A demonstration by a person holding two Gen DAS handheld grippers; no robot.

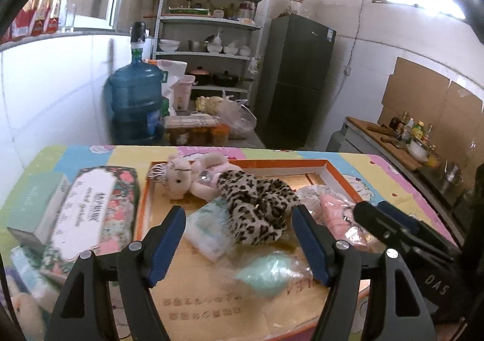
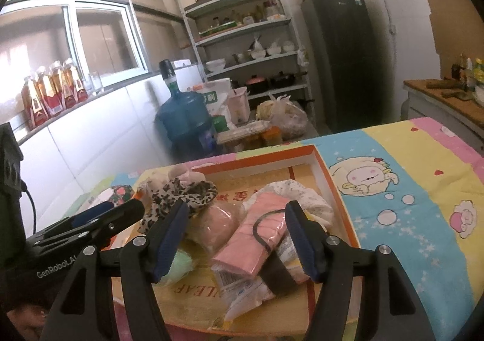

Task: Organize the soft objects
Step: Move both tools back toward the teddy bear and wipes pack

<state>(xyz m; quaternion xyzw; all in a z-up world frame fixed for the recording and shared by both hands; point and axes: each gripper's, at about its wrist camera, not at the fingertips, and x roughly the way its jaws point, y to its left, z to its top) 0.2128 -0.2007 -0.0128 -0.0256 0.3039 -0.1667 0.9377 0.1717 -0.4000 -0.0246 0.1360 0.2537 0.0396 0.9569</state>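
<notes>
Kitchen shelves and a fridge stand behind a cartoon-print table. Your left gripper and right gripper both hover wide open, holding nothing, over the orange tray piled with soft things. Close now and you may snag the leopard cloth or pink pouch with neighbours.

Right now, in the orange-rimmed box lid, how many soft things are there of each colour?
Leopard-print: 1, the scrunchie
Pink: 2, the plush bunny and the folded pink cloth
Pale green: 1, the bagged sponge
White floral: 1, the cap
Total: 5
Others may be hidden beneath.
</notes>
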